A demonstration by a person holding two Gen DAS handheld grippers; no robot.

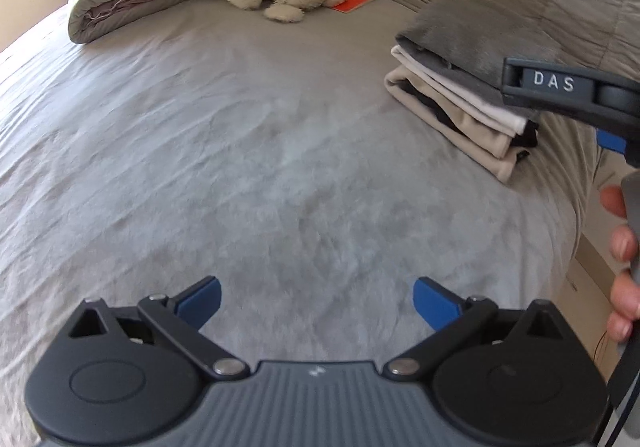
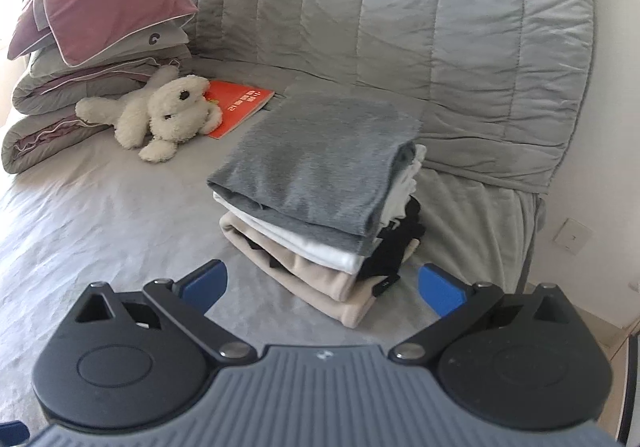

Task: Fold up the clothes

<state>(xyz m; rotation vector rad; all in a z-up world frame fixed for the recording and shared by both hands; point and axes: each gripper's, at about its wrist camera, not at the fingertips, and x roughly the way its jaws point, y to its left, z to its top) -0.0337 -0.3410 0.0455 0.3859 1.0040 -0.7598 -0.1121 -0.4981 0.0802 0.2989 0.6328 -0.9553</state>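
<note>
A stack of folded clothes lies on the grey bed sheet: a grey garment on top, then white, black and beige layers. In the left wrist view the same stack sits at the right, partly behind the other gripper's body. My right gripper is open, its blue pads spread just in front of the stack's near corner, holding nothing. Over bare sheet, my left gripper is open and empty too.
A white plush toy and an orange booklet lie at the back. Folded quilts with a pink pillow are piled at the back left. A quilted grey cover rises behind. A person's fingers show at right.
</note>
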